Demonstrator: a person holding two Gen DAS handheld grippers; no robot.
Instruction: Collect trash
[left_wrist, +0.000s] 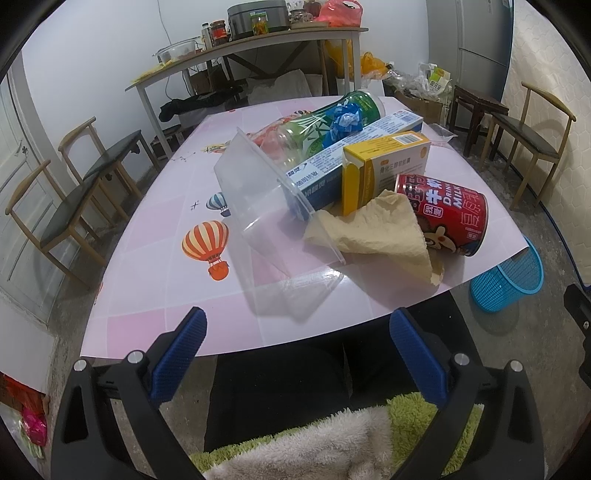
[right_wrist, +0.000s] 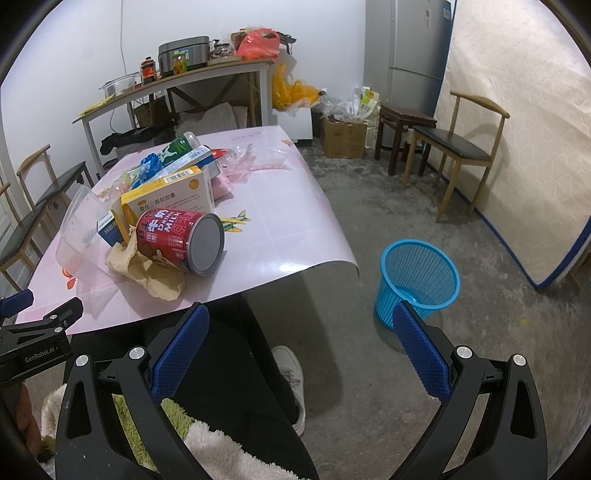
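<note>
both grippers, left gripper (left_wrist: 297, 354) and right gripper (right_wrist: 301, 354), hang spread and empty at the table's (left_wrist: 147, 302) near edge, seemingly poised to start; trash lies heaped mid-table, the blue basket (right_wrist: 419, 282) waiting on the floor beside it. counted: one red can (left_wrist: 448, 214), one yellow box (left_wrist: 384, 162), one crumpled paper (left_wrist: 373, 229), one clear tub (left_wrist: 255, 199), one bottle (left_wrist: 332, 118).

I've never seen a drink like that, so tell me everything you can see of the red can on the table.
The red can looks like metal, printed with white Chinese characters, "DRINK MILK" and a cartoon face. It lies on its side near the table's front edge, its plain grey end turned toward the right camera. It rests on a crumpled tan paper, with a yellow-and-white box close behind. Neither gripper touches it.
</note>
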